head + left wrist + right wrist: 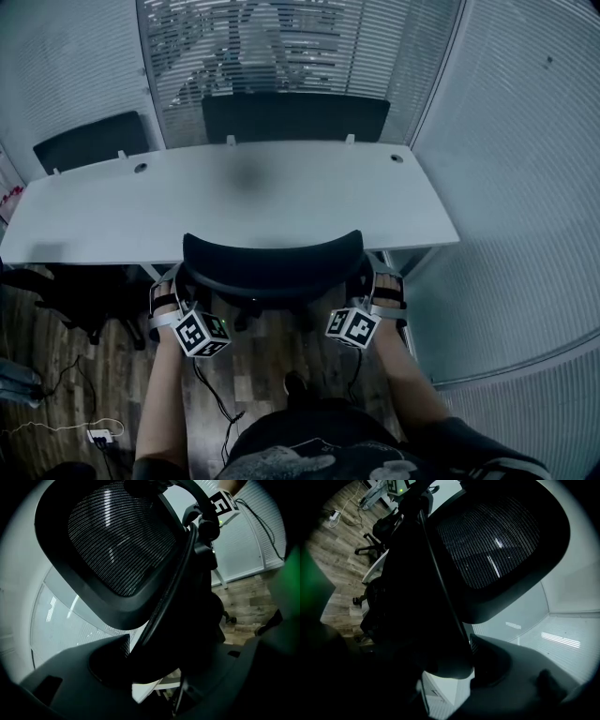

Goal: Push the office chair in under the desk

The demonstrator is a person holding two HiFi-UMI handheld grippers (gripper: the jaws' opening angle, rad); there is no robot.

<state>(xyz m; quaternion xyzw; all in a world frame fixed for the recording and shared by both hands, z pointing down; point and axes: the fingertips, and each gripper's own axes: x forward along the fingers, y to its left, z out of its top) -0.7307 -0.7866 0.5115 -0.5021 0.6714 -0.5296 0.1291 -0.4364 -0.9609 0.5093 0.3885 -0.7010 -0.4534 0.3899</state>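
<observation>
Left gripper (176, 286) and right gripper (373, 284) clamp the office chair (272, 267) back — seat looks mostly under the desk (234, 202) — small nudge left.

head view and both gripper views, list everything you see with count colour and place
black mesh-backed office chair: one, black, at the desk's near edge
white rectangular desk: one, white, ahead of the chair, two round holes in its top
other black chairs: three, black, two beyond the desk's far edge, one low at its left
slatted blinds: pale grey, across the far and right walls
wood-plank floor: brown, under everything
white power strip: one, white, on the floor lower left, cables attached
left gripper: one, dark, marker cube, clamped on the chair back's left edge
right gripper: one, dark, marker cube, clamped on its right edge
</observation>
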